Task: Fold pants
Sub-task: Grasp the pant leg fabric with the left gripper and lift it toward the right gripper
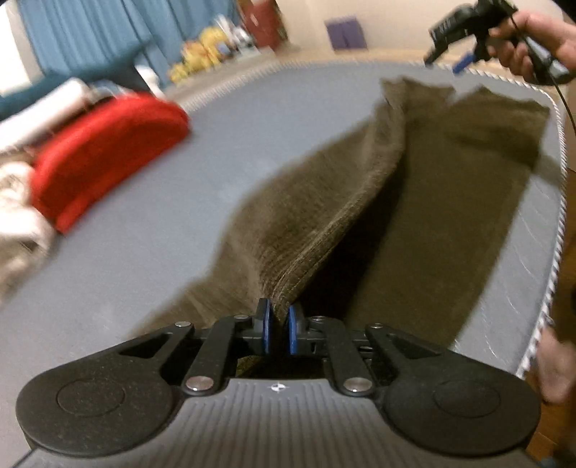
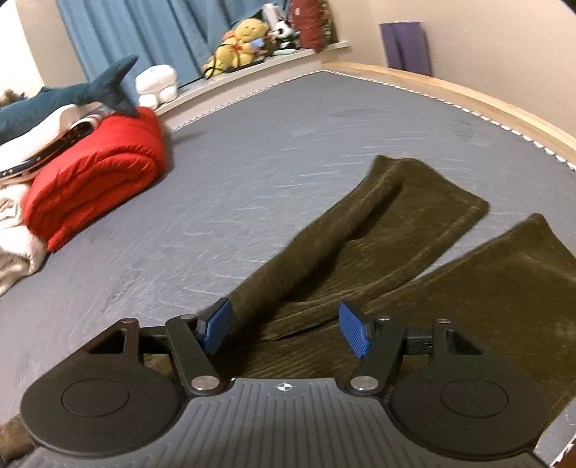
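Observation:
Olive-brown corduroy pants (image 1: pixel 360 201) lie on the grey mattress (image 1: pixel 172 223). My left gripper (image 1: pixel 279 325) is shut on a fold of the pants and lifts it into a raised ridge running away from me. In the right wrist view the pants (image 2: pixel 360 259) spread out with both legs apart on the mattress (image 2: pixel 252 172). My right gripper (image 2: pixel 284 329) is open and empty, just above the upper part of the pants. The right gripper also shows in the left wrist view (image 1: pixel 464 32), held in a hand above the far leg ends.
A folded red blanket (image 2: pixel 93 180) lies at the left with a plush shark (image 2: pixel 54 104) on it and pale bedding (image 2: pixel 14 234) beside it. Soft toys (image 2: pixel 241 43) sit on the sill by blue curtains (image 2: pixel 144 32). The wooden bed edge (image 2: pixel 468 93) runs along the far right.

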Action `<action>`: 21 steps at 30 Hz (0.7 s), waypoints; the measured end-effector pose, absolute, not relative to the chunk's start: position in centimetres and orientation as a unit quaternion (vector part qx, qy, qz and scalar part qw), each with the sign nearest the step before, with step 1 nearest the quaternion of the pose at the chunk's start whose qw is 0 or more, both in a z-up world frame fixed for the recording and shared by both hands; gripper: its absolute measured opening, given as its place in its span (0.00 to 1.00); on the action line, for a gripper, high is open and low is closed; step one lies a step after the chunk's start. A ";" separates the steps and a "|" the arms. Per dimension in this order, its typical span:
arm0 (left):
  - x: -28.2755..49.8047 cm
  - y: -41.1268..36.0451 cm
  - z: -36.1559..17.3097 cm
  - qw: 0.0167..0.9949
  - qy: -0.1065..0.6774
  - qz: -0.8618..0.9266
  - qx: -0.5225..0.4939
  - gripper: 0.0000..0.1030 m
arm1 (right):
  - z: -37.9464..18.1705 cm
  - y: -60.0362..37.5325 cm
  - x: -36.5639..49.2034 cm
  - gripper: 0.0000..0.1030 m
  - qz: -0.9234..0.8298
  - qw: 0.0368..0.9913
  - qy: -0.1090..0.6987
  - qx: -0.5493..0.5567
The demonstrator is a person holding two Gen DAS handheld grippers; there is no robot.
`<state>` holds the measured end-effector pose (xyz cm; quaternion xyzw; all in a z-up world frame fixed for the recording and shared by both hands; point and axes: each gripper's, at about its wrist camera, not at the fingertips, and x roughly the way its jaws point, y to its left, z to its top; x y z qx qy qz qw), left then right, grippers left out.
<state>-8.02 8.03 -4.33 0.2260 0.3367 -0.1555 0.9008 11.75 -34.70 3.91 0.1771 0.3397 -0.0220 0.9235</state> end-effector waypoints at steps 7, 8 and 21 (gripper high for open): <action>-5.1 11.5 -0.9 0.930 0.330 -0.158 0.044 0.28 | 2.4 -38.9 11.2 0.65 -0.053 0.914 0.335 0.224; -4.8 11.7 -0.4 0.931 0.328 -0.158 0.028 0.30 | 2.3 -39.5 11.2 0.62 -0.054 0.913 0.331 0.232; -1.8 5.9 -3.7 0.897 0.382 -0.195 0.105 0.53 | -0.4 -39.7 16.8 0.54 0.006 0.902 0.311 0.298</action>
